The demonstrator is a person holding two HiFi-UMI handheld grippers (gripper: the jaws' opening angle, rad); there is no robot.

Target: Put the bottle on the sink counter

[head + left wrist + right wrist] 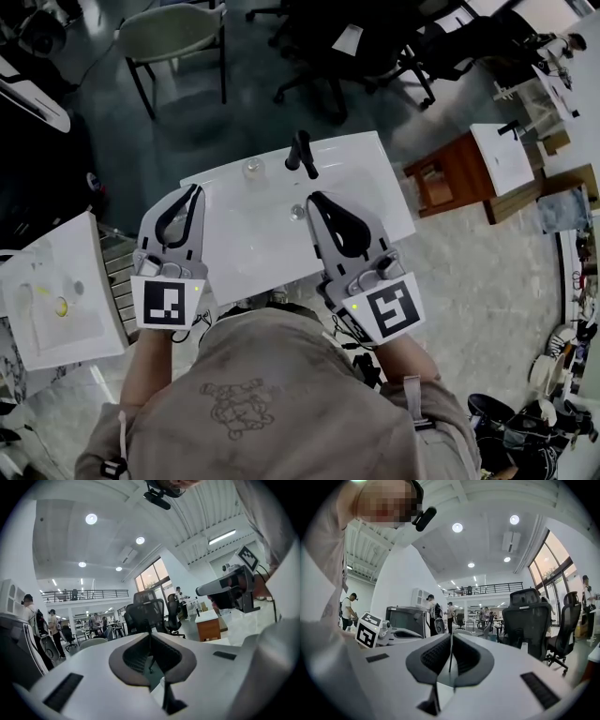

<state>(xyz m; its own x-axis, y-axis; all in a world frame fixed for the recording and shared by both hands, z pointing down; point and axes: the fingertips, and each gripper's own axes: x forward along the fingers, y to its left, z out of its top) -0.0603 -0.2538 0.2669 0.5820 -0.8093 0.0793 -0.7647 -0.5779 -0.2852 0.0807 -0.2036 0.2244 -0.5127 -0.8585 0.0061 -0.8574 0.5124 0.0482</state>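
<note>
A white sink counter (366,187) lies in front of me in the head view, with a black faucet (302,153) at its far edge and a drain (297,212) in the basin. A small clear round thing (253,169), apparently the bottle seen from above, stands on the counter left of the faucet. My left gripper (195,191) hovers over the counter's left end, shut and empty. Over the basin beside the drain, my right gripper (313,198) is also shut and empty. Both gripper views point out at the room, with jaws closed in the left (150,635) and the right (451,638).
A second white sink unit (56,291) stands at the left. A grey chair (173,37) and black office chairs (347,47) stand beyond the counter, and a wooden cabinet (450,178) to its right. Several people (51,620) stand far back.
</note>
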